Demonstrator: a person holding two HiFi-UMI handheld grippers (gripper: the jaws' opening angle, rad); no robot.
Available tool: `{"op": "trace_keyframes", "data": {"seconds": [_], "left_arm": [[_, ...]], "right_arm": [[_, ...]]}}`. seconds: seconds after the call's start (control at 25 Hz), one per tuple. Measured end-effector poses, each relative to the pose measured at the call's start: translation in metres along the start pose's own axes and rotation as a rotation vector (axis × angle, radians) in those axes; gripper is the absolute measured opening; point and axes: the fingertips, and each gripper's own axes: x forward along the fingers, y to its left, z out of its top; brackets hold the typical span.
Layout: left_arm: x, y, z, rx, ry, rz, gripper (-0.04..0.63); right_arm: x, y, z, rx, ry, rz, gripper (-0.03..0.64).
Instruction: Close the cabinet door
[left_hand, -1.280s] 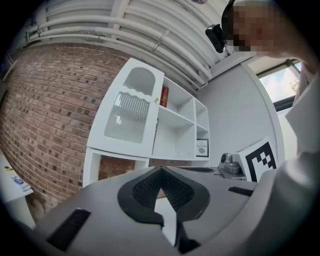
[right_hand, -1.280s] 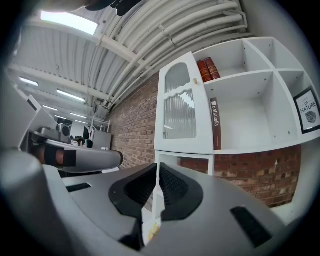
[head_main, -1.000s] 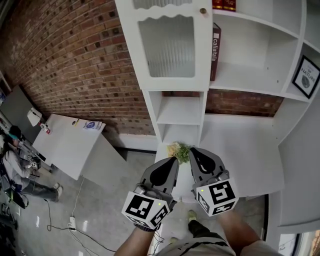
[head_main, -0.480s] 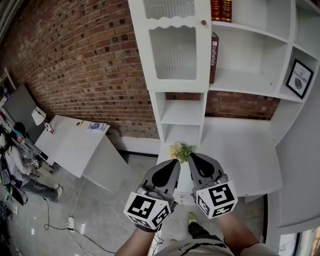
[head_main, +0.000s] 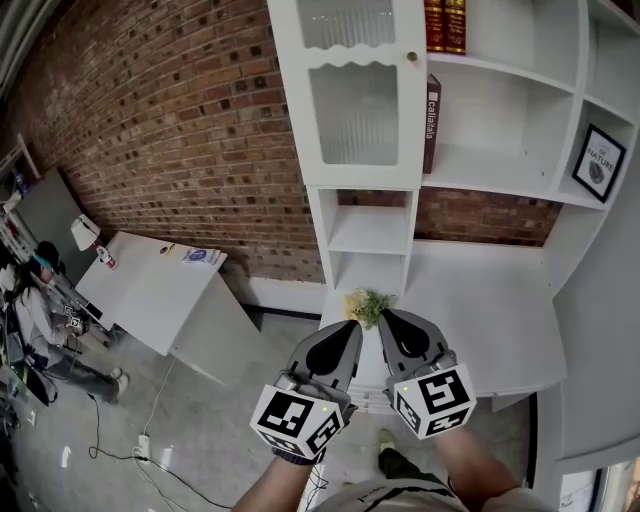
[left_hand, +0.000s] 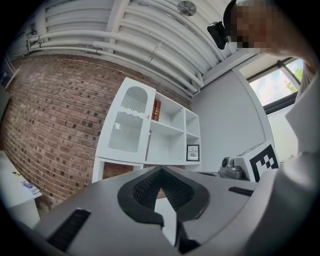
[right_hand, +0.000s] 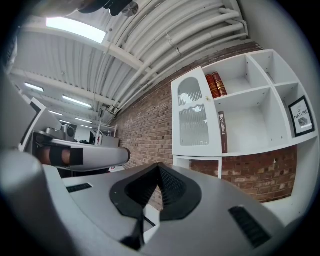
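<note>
The dark book standing on the middle shelf has white letters down its spine; they look like "callalalia", but I am not sure of every letter. The framed picture in the right compartment shows the word "NATURE", and the smaller line above it is too small to read. Two red books with gold bands stand on the top shelf; nothing on their spines can be read.

The cabinet door is white, with ribbed glass and a small brass knob at its right edge. It covers the upper left compartment of the white shelf unit and looks flush with the front, just beside the dark book.

Both grippers are low in the head view, side by side, pointing about level toward the shelf unit and well apart from the door. The left gripper has its jaws together, with nothing between them. The right gripper is also closed and empty. Their tips lean toward each other, near a small bunch of flowers on the white desk. Each gripper has a cube with black square markers at its back, and the person's forearms come in from the bottom edge.
</note>
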Motion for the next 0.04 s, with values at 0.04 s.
{"op": "trace_keyframes", "data": {"seconds": [0.04], "left_arm": [[-0.0012, -0.0003, 0.0004, 0.0, -0.001, 0.0, 0.011]], "right_arm": [[-0.0006, 0.0011, 0.0005, -0.004, -0.001, 0.002, 0.017]]}}
